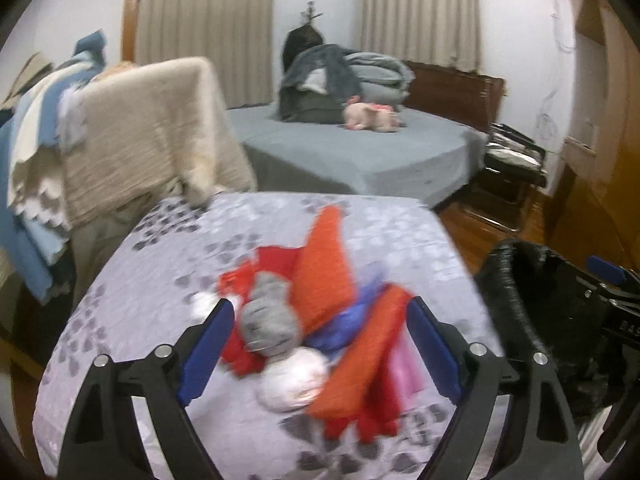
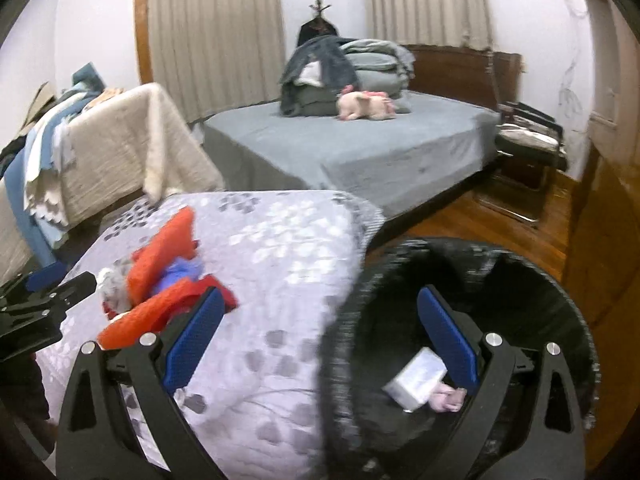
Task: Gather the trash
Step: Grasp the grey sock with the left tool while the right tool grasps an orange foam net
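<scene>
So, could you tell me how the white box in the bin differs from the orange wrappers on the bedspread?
The white box is pale, rigid and already inside the black bin; the orange wrappers are bright, flat and limp, piled on the floral bedspread. The box lies beside one pink scrap; the wrappers are tangled with other litter. Neither is gripped.

Left view: close above the flowered cover (image 1: 360,220), looking down and forward over the pile of scraps (image 1: 320,320). Right view: close over the black bin (image 2: 460,280), facing the same way. Shared: cover, scraps, bin, grey bed (image 1: 360,152).
</scene>
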The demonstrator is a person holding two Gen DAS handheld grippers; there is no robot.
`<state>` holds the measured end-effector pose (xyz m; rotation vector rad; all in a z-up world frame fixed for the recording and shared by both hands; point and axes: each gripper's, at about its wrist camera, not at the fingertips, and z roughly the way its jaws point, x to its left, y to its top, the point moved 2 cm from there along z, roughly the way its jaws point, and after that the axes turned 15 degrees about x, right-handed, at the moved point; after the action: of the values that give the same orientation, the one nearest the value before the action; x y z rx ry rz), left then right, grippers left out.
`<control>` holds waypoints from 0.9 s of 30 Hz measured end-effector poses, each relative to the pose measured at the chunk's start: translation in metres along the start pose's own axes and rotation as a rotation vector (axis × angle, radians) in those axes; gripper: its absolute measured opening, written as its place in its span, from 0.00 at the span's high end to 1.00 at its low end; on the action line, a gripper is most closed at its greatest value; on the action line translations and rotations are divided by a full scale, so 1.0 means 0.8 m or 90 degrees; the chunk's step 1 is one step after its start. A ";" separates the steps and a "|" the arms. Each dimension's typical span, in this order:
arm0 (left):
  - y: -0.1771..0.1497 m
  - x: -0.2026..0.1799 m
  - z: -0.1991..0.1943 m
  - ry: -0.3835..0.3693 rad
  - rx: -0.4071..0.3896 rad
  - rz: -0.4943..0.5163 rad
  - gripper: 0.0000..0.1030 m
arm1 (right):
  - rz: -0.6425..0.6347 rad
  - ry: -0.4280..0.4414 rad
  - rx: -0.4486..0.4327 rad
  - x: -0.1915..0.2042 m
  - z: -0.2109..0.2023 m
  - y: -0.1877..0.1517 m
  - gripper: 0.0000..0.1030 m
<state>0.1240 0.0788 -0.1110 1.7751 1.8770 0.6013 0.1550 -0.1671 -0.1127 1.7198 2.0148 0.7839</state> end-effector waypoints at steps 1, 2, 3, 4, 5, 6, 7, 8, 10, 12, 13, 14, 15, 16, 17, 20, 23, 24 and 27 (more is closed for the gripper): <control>-0.003 0.009 0.003 0.006 0.002 -0.010 0.18 | -0.007 0.008 0.002 0.010 0.005 0.002 0.08; -0.004 0.018 0.006 0.012 0.004 -0.019 0.20 | -0.012 0.012 0.002 0.018 0.007 0.002 0.08; -0.005 0.028 0.010 0.018 0.006 -0.028 0.20 | -0.020 0.014 0.002 0.026 0.011 0.005 0.08; -0.005 0.033 0.014 0.021 0.008 -0.034 0.21 | -0.024 0.016 0.002 0.032 0.014 0.006 0.08; -0.006 0.040 0.018 0.024 0.009 -0.038 0.23 | -0.029 0.019 0.003 0.040 0.020 0.008 0.08; -0.006 0.045 0.023 0.029 0.010 -0.041 0.23 | -0.032 0.022 0.003 0.046 0.025 0.010 0.08; -0.006 0.049 0.029 0.031 0.011 -0.041 0.25 | -0.034 0.023 0.004 0.049 0.028 0.011 0.08; -0.005 0.052 0.034 0.032 0.014 -0.041 0.26 | -0.036 0.025 0.007 0.053 0.034 0.013 0.08; -0.003 0.055 0.048 0.029 0.021 -0.040 0.30 | -0.038 0.029 0.013 0.059 0.044 0.015 0.08; -0.002 0.057 0.063 0.019 0.034 -0.039 0.35 | -0.042 0.028 0.018 0.065 0.054 0.017 0.08; -0.001 0.058 0.069 0.012 0.039 -0.038 0.38 | -0.044 0.028 0.021 0.068 0.057 0.018 0.08; 0.000 0.057 0.076 0.008 0.044 -0.038 0.39 | -0.045 0.028 0.022 0.069 0.060 0.018 0.08; 0.000 0.056 0.080 0.005 0.047 -0.037 0.39 | -0.046 0.028 0.024 0.070 0.062 0.019 0.08; 0.000 0.054 0.084 0.001 0.049 -0.037 0.41 | -0.047 0.028 0.027 0.071 0.065 0.021 0.08; 0.000 0.054 0.087 -0.004 0.050 -0.037 0.42 | -0.048 0.028 0.027 0.072 0.067 0.021 0.08; 0.001 0.050 0.098 -0.018 0.059 -0.036 0.47 | -0.053 0.026 0.028 0.076 0.072 0.026 0.08; 0.000 0.046 0.106 -0.036 0.066 -0.034 0.53 | -0.057 0.029 0.027 0.081 0.074 0.030 0.09; 0.000 0.046 0.108 -0.038 0.065 -0.035 0.54 | -0.061 0.030 0.025 0.083 0.074 0.032 0.09; -0.001 0.047 0.107 -0.047 0.060 -0.040 0.58 | -0.072 0.034 0.020 0.092 0.075 0.037 0.11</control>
<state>0.1746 0.1153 -0.1802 1.7641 1.9318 0.4251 0.2014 -0.0822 -0.1356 1.6014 2.1500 0.7728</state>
